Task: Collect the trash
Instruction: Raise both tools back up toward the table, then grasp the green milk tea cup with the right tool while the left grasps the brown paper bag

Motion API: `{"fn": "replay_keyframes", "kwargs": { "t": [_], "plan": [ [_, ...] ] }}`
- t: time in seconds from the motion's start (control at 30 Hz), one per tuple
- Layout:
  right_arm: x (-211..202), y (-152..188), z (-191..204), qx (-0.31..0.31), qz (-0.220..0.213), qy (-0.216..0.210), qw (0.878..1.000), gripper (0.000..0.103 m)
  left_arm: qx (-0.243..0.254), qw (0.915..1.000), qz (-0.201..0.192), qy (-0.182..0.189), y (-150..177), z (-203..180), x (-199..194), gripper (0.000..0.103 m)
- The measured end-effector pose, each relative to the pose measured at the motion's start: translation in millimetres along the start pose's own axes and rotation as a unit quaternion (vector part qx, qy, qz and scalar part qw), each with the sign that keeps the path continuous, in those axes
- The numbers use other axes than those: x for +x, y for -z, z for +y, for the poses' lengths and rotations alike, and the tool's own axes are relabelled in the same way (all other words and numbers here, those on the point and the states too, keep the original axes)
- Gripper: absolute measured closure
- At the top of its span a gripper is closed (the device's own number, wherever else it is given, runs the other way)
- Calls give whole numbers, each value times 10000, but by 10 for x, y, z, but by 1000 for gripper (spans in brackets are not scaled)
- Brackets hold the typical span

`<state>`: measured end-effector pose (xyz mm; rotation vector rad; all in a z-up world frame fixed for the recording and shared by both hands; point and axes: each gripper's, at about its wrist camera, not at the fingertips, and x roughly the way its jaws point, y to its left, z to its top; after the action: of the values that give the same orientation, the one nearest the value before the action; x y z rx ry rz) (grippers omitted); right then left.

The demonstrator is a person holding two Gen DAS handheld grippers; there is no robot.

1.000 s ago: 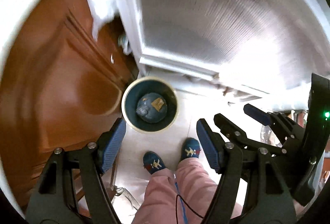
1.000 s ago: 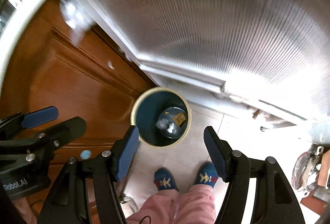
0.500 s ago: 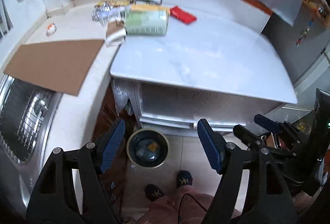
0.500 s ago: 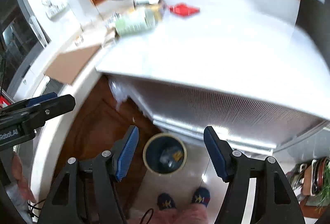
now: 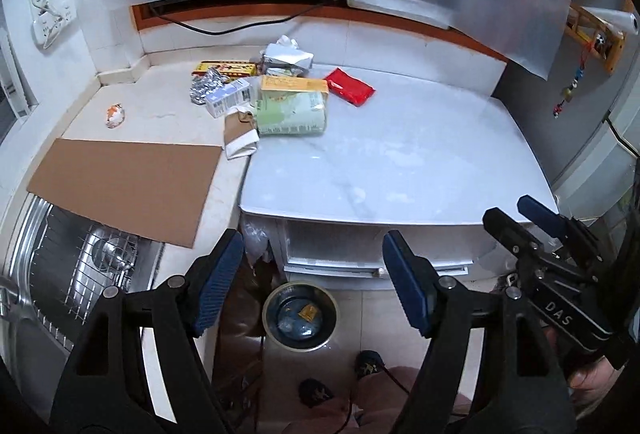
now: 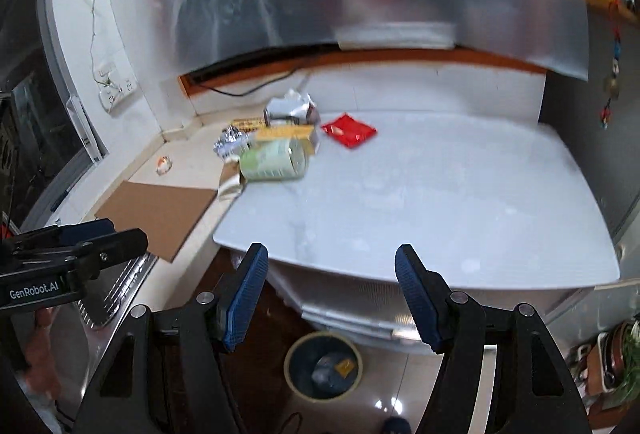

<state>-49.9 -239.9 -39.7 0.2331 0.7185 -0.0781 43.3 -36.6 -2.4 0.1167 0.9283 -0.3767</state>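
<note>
Your left claw (image 5: 312, 282): open, empty.
Your right claw (image 6: 330, 298): open, empty.
Trash pile (image 5: 280, 102): tabletop (image 5: 400, 162), 11 o'clock.
Bin (image 5: 300, 316): floor, 6 o'clock.

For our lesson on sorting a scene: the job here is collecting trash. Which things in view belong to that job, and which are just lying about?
Belongs to the job:
bin on the floor
red packet
green pack
foil wrapper
both open tools, left and right

Just lying about:
cardboard sheet
sink rack
wall socket
</note>
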Motion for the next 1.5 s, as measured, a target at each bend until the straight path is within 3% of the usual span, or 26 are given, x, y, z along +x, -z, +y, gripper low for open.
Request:
{"fn": "replay_keyframes", "kwargs": {
  "t": [0.23, 0.5, 0.67, 0.83, 1.07, 1.17, 1.37, 1.5],
  "plan": [
    [153, -245, 199, -419, 1, -118, 9991, 35, -96, 9998, -23, -190, -136, 176, 138, 33],
    [1029, -766, 371, -1258, 324, -592, 9898, 35, -535, 9957, -11, -761, -491, 483, 583, 33],
    [1815, -1172, 574, -2217, 616, -889, 9691, 35, -898, 9900, 231, -1059, -756, 681, 1025, 33],
    [2645, -1481, 820, -3172, 966, -1266, 9349, 35, -1154, 9839, 374, -1313, -1001, 828, 1464, 33],
    [3437, -1468, 1070, -4158, 1501, -1642, 8818, 35, -1289, 9781, 674, -1488, -1164, 957, 1945, 33],
    [3657, -1365, 1095, -4367, 1704, -1690, 8670, 34, -1354, 9755, 783, -1545, -1187, 1019, 2095, 33],
    [3848, -1210, 1100, -4626, 1709, -1528, 8564, 34, -1494, 9719, 910, -1576, -1223, 1105, 2270, 33],
    [3904, -1252, 1007, -4326, 1882, -1742, 8644, 36, -1509, 9721, 1025, -1475, -1258, 1119, 2406, 33]
  ]
}}
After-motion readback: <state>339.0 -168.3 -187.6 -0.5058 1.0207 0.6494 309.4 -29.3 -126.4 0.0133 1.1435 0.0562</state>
